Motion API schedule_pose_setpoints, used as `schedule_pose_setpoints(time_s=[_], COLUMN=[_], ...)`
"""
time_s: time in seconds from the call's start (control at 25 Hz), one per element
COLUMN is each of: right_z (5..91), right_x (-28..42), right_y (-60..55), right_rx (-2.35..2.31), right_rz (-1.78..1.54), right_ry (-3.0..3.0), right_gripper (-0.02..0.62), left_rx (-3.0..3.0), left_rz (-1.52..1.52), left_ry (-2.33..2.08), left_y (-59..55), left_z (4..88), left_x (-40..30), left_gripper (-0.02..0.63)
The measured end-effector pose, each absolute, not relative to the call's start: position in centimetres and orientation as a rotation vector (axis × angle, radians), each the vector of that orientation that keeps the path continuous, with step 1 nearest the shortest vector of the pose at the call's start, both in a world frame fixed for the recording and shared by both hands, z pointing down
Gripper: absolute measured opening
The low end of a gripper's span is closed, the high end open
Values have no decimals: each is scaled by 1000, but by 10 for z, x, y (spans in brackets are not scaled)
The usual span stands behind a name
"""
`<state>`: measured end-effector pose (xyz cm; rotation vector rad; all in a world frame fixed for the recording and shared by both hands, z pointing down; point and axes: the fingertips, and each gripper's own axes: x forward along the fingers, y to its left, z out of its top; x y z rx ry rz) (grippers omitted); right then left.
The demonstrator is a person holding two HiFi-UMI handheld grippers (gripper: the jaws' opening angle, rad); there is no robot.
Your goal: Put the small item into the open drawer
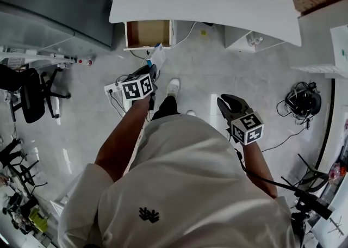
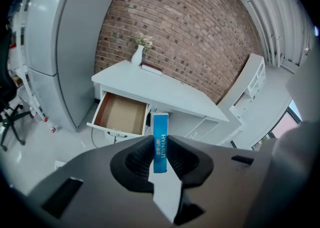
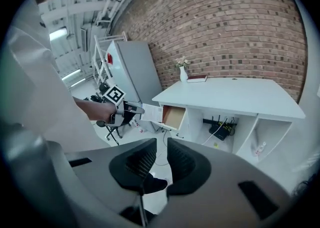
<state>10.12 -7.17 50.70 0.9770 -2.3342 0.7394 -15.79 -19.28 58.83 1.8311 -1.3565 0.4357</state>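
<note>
One white desk (image 2: 165,94) stands ahead of the left gripper (image 2: 160,143), and its open drawer (image 2: 120,114) lies ahead of the jaws and to their left. The right gripper (image 3: 159,144) hangs back with its jaws a narrow gap apart and nothing between them. The left gripper's jaws clamp a slim blue-and-white box (image 2: 160,122), held upright short of the drawer.

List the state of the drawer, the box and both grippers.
drawer: pulled open, nothing visible inside.
blue box: clamped between the left gripper's jaws, not yet in the drawer.
left gripper: shut on the blue box.
right gripper: jaws slightly apart, nothing between them.
</note>
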Motion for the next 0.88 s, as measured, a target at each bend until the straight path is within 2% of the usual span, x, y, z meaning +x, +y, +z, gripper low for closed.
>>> schedule_pose_setpoints(time_s=[0.28, 0.88], right_z=[517, 533], right_x=[82, 99], right_y=[-134, -183], right_rx=[1070, 1314], right_rz=[803, 951], right_ry=[-2250, -2038], right_gripper=[89, 89], left_rx=[1799, 1715], left_rz=[514, 691], left_ry=[-1329, -1258], left_y=[-282, -398], left_z=[639, 743], left_x=[-182, -176], left_gripper=[86, 86])
